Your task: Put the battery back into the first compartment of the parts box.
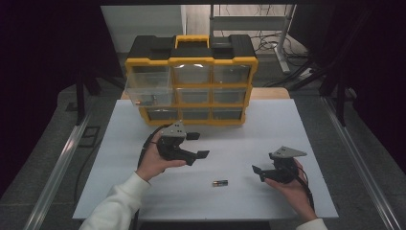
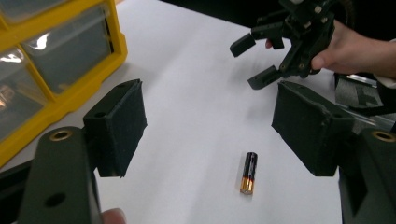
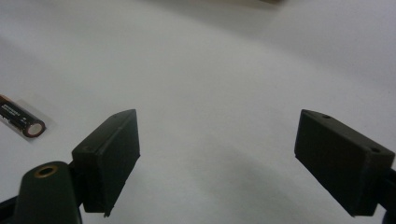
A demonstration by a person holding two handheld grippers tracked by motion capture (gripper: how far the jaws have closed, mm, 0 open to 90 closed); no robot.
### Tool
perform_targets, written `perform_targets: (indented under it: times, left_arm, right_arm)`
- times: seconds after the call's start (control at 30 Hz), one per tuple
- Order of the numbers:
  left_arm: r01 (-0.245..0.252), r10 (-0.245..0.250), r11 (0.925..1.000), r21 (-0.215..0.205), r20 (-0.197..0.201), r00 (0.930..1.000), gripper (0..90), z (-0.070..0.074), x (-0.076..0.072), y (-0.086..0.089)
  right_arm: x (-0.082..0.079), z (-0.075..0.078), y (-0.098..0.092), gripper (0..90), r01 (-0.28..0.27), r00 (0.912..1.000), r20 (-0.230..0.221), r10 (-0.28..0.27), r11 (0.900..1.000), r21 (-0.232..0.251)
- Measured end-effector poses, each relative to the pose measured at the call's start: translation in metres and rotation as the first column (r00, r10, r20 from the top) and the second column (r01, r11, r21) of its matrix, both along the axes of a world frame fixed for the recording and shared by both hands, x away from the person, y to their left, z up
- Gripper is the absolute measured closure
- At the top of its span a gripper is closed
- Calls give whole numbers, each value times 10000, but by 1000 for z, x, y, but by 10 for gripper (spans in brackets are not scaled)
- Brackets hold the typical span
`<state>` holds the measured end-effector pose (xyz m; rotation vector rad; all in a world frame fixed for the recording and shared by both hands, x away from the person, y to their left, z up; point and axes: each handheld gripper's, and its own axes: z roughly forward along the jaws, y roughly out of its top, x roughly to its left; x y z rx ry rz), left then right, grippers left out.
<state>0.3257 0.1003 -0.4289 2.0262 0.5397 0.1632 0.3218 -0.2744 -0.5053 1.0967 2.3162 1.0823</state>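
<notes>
A small black and copper battery [image 1: 220, 182] lies on the white table [image 1: 239, 134], between the two hands and near the front. My left gripper [image 1: 198, 145] is held a little above the table behind and left of the battery, open and empty. In the left gripper view the battery [image 2: 249, 172] lies just ahead, between the spread jaws of my left gripper [image 2: 210, 116]. My right gripper [image 1: 258, 173] is to the battery's right, pointing left, also open and empty. In the right gripper view the battery [image 3: 21, 120] is at the left edge, outside the gap of my right gripper [image 3: 217, 135].
A yellow and black drawer organizer [image 1: 191, 79] stands at the back of the table; its top left clear drawer [image 1: 149, 88] is pulled out. The organizer [image 2: 60, 70] is also at the left of the left gripper view. Dark curtains and metal rails flank the table.
</notes>
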Motion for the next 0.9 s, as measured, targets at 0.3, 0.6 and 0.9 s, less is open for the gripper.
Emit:
perform_targets:
  times: [0.3, 0.6, 0.9]
  left_arm:
    - [253, -235, 9972, 707, -265, 9994, 259, -15, 1, -15]
    - [660, -609, 9870, 1465, -390, 9974, 254, -28, -2, -33]
    - [1056, -968, 9748, 1967, -541, 9938, 256, -37, -5, -47]
  right_arm:
    - [0, 0, 0, 143, 24, 10000, -21, -24, 10000, -10]
    - [0, -1, 0, 142, 15, 10000, -40, -15, 10000, -22]
    - [0, 0, 0, 142, 17, 10000, -15, -17, 10000, -10]
